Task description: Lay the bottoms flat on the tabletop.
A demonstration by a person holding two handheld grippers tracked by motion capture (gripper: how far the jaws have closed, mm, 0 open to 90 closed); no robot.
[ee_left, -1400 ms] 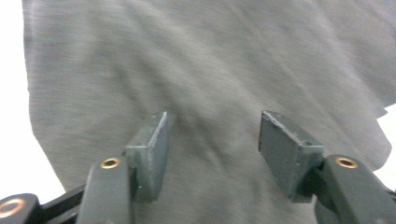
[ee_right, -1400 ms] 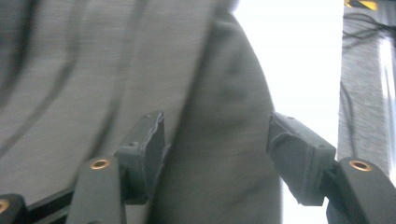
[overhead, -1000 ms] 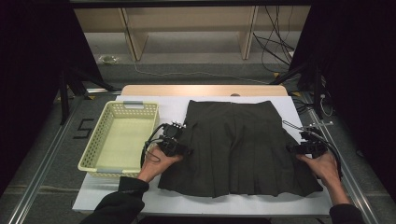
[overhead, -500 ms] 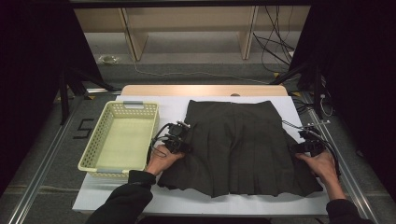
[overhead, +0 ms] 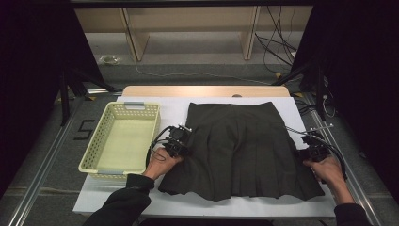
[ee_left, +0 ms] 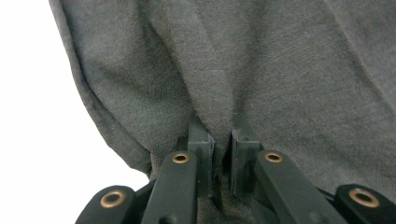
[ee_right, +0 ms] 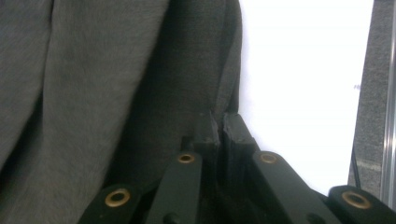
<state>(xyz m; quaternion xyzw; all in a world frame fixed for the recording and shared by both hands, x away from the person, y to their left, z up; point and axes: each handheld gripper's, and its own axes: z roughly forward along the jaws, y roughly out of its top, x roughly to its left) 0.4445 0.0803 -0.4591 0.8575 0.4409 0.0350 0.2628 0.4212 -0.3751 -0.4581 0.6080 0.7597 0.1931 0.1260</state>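
- The dark pleated skirt (overhead: 244, 148) is lying flat at the centre of the white surface (overhead: 188, 207), waistband toward the top of the frame, hem toward the bottom.
- The left gripper (overhead: 178, 143) is pinching the skirt's left edge; its fingers (ee_left: 201, 140) have just been closing on a fold.
- The right gripper (overhead: 314, 149) is clamping the right edge, having just closed likewise.
- With one hand gripping each side edge, the cloth is stretching left to right between them.

pale yellow perforated basket (overhead: 123, 141) standing on white tabletop (overhead: 197, 207), near its left edge; beyond the far edge, wooden shelving (overhead: 188, 28), loose cables (overhead: 277, 42) and a small round object (overhead: 109, 60) on grey floor.
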